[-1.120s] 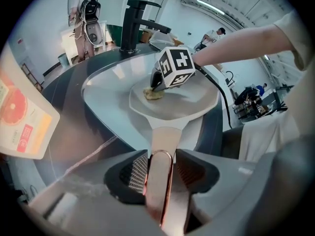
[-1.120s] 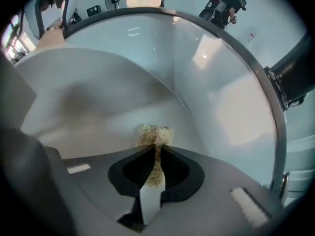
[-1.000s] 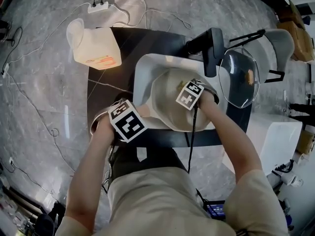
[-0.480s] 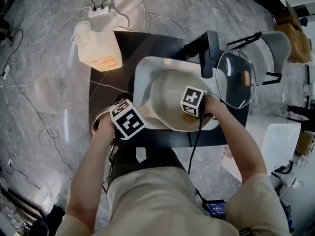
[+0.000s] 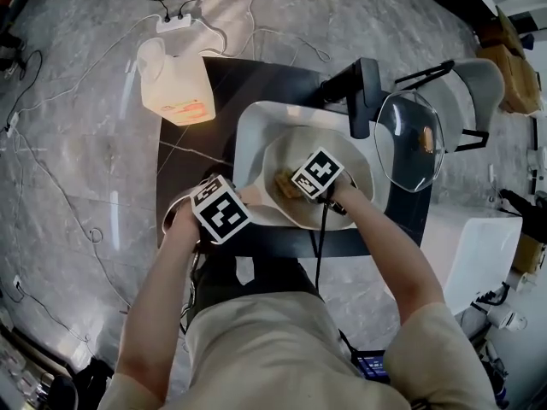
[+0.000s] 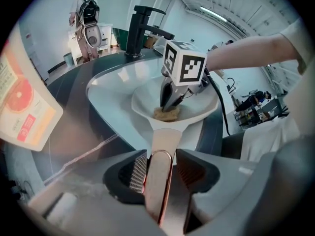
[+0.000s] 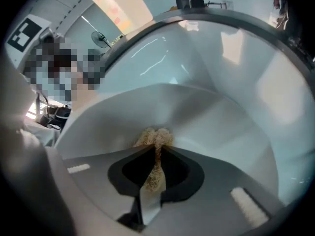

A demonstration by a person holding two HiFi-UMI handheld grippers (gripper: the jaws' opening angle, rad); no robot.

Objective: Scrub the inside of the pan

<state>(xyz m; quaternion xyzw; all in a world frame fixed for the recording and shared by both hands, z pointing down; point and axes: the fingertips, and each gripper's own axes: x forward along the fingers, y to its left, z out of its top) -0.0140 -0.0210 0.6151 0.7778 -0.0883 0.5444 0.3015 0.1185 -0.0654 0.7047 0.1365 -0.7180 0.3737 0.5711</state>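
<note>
Pan: pale, lying inside the white sink set in a black counter, with its long handle reaching toward the near edge.

Left gripper: clamped on that handle, ribbed pads pressed against both sides of it. Plain only in the left gripper view; from the head view, just the marker cube sitting over the handle end.

Right gripper: shut tight on a tan scrub pad, the pad's tip pushed against the pan's inner surface on the side nearest the handle. Same pad seen from the head view as a brown patch just beside the right marker cube, and from the left gripper view as a small wad under down-pointing jaws.

Only from the head view:
- black faucet at the sink's far rim
- glass lid to the right of the sink, apparently propped on a dark wire stand
- translucent jug with an orange label at the counter's far left corner
- power strip and loose cables on the grey floor beyond

Only from the left gripper view: a person with a backpack, standing well off behind the faucet.

Right gripper view: little besides pad, curved pan wall and sink wall above it.
</note>
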